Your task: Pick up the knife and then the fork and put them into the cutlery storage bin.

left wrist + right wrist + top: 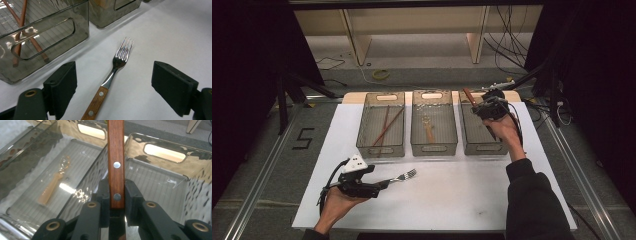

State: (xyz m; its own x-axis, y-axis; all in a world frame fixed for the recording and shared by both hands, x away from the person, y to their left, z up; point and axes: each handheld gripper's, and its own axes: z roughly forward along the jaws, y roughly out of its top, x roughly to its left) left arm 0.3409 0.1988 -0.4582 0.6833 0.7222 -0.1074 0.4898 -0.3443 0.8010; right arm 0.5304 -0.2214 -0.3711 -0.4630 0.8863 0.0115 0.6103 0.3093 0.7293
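A fork with a wooden handle lies on the white table cover, tines pointing right and away. My left gripper stands open around its handle; in the left gripper view the fork lies between the two spread pads of the left gripper without touching them. My right gripper hovers over the far end of the right bin, shut on a riveted wooden utensil handle. The pads of the right gripper press both sides of that handle. The utensil's working end is hidden.
Three clear bins stand in a row at the back of the table. The left bin holds reddish chopsticks; the middle bin holds a spoon with a pale wooden handle. White cover stretches along the front.
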